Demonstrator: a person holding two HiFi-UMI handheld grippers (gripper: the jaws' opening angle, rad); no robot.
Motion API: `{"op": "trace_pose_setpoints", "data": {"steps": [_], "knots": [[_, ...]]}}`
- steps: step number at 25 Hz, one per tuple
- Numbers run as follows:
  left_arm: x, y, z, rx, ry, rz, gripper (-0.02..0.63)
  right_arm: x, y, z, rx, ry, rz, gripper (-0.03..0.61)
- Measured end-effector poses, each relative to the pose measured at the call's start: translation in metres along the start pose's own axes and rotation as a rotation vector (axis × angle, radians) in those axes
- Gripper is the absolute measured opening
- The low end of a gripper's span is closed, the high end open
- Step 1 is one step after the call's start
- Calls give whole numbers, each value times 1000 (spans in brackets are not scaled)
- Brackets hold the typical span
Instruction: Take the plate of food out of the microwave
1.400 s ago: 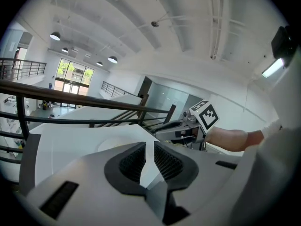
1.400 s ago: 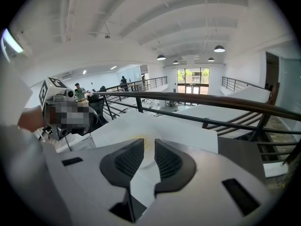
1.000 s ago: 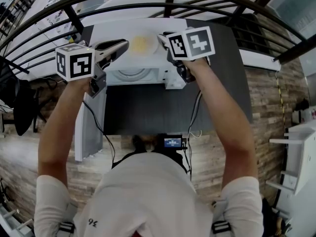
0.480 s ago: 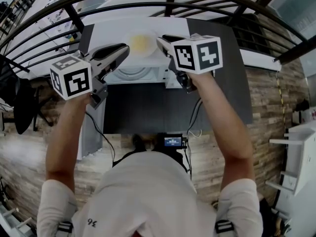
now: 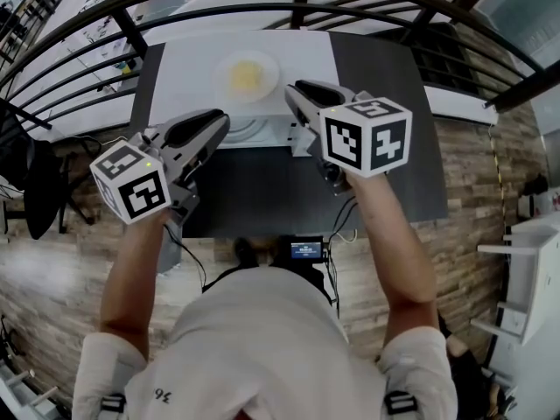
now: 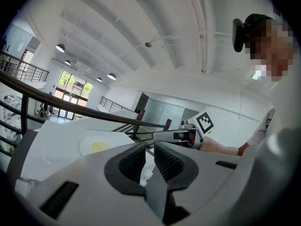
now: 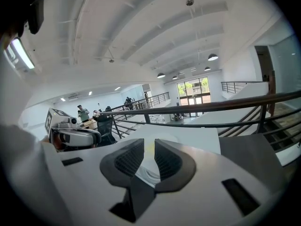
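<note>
A white plate (image 5: 245, 75) with yellow food rests on the flat top of the white microwave (image 5: 184, 73). Below it the open cavity shows a bare glass turntable (image 5: 249, 131). My left gripper (image 5: 213, 126) hovers in front of the microwave's left corner, apart from the plate, jaws parted and empty. My right gripper (image 5: 294, 93) is at the right front corner, also open and holding nothing. The left gripper view shows the plate (image 6: 99, 146) beyond the left gripper (image 6: 149, 160), which holds nothing. In the right gripper view the right gripper (image 7: 149, 160) frames the plate (image 7: 159, 140) and turntable.
The microwave stands on a dark tabletop (image 5: 254, 195). Its open door (image 5: 166, 254) hangs out at the left, partly behind my left arm. Black railings (image 5: 297, 11) curve behind the table. A cable (image 5: 343, 217) runs down by my right arm.
Both grippers have drawn back from the microwave toward my body and come down in the head view. The plate stays on the microwave top.
</note>
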State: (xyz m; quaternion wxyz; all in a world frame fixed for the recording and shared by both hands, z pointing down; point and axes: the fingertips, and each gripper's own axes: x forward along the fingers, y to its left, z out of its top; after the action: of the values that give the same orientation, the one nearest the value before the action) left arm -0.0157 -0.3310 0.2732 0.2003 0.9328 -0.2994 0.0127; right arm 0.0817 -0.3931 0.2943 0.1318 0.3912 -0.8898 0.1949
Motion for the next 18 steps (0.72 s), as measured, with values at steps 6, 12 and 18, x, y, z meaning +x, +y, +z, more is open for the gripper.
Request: {"op": "trace_pose_setpoints", "data": {"steps": [6,12,18], "knots": [[-7,-6,-21,-19,-32,33,58,-16,3,-17,38,-29,-11,73],[-14,-12,-43,-47,-51,63,58,-31,8,-40,57,-53,-27,43],[-24,-14,-63,-53,-58,85,58,-47,7,-68,58,-82,-75,2]]}}
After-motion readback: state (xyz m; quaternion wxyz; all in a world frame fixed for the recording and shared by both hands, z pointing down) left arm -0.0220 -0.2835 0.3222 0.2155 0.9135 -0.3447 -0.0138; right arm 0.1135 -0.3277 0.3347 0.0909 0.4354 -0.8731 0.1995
